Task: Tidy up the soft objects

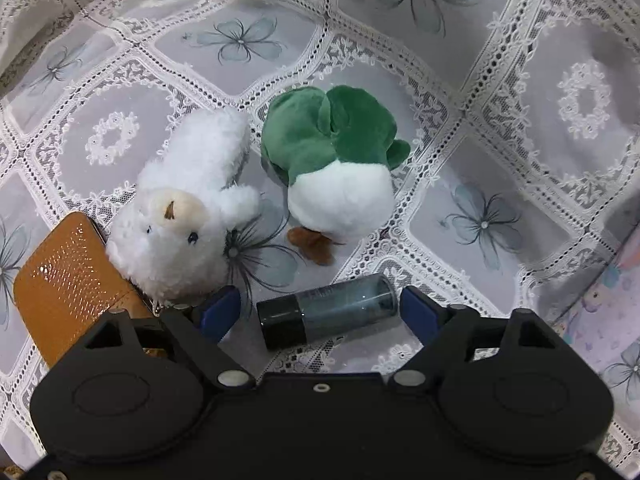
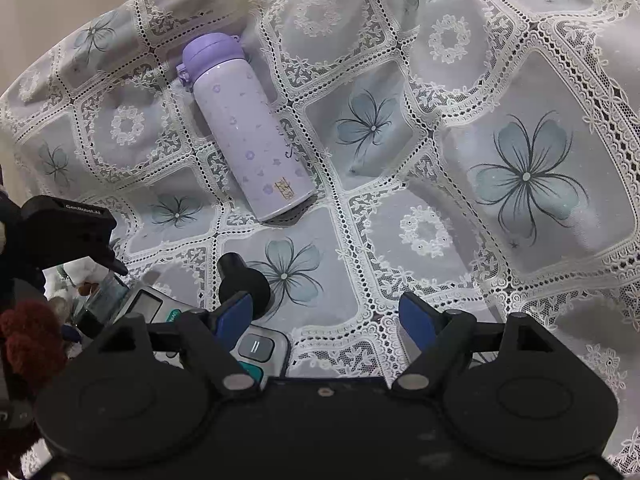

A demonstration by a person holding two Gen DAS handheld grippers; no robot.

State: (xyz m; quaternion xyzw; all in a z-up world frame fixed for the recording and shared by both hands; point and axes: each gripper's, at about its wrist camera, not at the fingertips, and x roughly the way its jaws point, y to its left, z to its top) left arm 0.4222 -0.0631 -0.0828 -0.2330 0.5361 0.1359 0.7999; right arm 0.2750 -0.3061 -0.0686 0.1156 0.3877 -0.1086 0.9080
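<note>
A white fluffy plush animal (image 1: 184, 216) lies on the lace tablecloth (image 1: 520, 128), leaning on a brown case. Just to its right, close beside it, lies a green and white plush duck (image 1: 336, 160) with brown feet. My left gripper (image 1: 320, 314) hangs over the cloth just below both toys. A dark see-through bottle (image 1: 328, 316) lies on its side between the blue fingers (image 1: 222, 312), with a gap at the left pad, so the gripper is open. My right gripper (image 2: 326, 320) is open over bare cloth with nothing between its fingers.
A brown textured case (image 1: 68, 280) sits left of the white plush. A lilac flask (image 2: 244, 128) lies on the cloth. A black knob (image 2: 240, 280) and a grey device with buttons (image 2: 256, 348) lie by the right gripper's left finger. A pastel printed item (image 1: 600, 304) is at the right edge.
</note>
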